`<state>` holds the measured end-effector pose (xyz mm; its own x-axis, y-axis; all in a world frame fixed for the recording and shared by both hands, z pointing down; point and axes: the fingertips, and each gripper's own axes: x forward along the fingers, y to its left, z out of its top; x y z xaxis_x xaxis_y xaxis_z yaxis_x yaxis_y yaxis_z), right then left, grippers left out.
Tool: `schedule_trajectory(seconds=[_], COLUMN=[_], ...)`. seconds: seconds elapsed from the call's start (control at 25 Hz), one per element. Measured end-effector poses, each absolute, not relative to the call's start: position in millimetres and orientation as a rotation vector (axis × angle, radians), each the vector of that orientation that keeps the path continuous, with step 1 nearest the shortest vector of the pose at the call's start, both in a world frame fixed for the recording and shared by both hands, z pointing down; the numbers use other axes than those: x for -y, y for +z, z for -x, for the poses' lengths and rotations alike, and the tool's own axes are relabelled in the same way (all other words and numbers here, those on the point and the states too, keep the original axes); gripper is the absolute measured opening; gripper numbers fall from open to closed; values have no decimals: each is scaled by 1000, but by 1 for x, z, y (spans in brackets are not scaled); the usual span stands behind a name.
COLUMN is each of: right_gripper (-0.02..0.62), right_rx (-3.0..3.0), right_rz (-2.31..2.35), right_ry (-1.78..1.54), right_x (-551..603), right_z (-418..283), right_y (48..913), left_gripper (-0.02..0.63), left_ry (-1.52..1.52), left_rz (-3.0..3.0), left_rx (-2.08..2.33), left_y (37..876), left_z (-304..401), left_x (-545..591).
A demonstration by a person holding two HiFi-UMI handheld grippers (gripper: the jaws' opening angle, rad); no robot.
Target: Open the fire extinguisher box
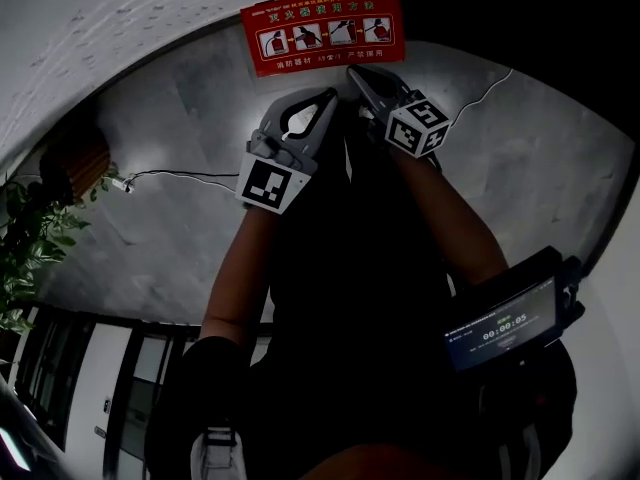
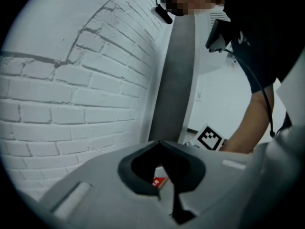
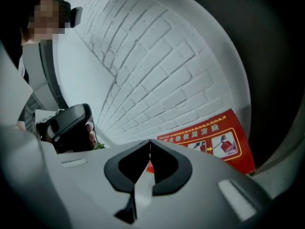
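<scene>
A red instruction sign with fire-extinguisher pictures hangs on the white brick wall, and no box shows in any view. Both grippers are held up in front of the wall just below the sign. My left gripper has its jaws together with nothing between them; in its own view the tips meet, and a scrap of the red sign shows through the gap behind them. My right gripper is shut and empty too, its tip near the sign's lower edge. In its own view the sign lies just beyond the tips.
A green plant and a brown object are at the left. A thin white cable runs along the grey surface. A dark device with a lit timer screen sits at the lower right. A grey pillar stands beside the brick wall.
</scene>
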<state>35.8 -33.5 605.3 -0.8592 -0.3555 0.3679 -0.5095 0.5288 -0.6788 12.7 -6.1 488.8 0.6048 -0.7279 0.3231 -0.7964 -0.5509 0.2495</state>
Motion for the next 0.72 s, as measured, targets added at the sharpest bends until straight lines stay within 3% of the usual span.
schedule_trajectory(seconds=[0.44,0.72], right_gripper=[17,112], right_rx=[2340,2056], right_rz=[-1097,-1377], right_ry=[1687,2083], right_x=[39,36], right_z=[-72,-101], right_y=[695,758], left_gripper=[3,4], left_ry=[319,324], left_rz=[-2424,-2403], left_rx=[1171,1131], left_y=[563,579], left_z=[-35,-43], left_x=[6,1])
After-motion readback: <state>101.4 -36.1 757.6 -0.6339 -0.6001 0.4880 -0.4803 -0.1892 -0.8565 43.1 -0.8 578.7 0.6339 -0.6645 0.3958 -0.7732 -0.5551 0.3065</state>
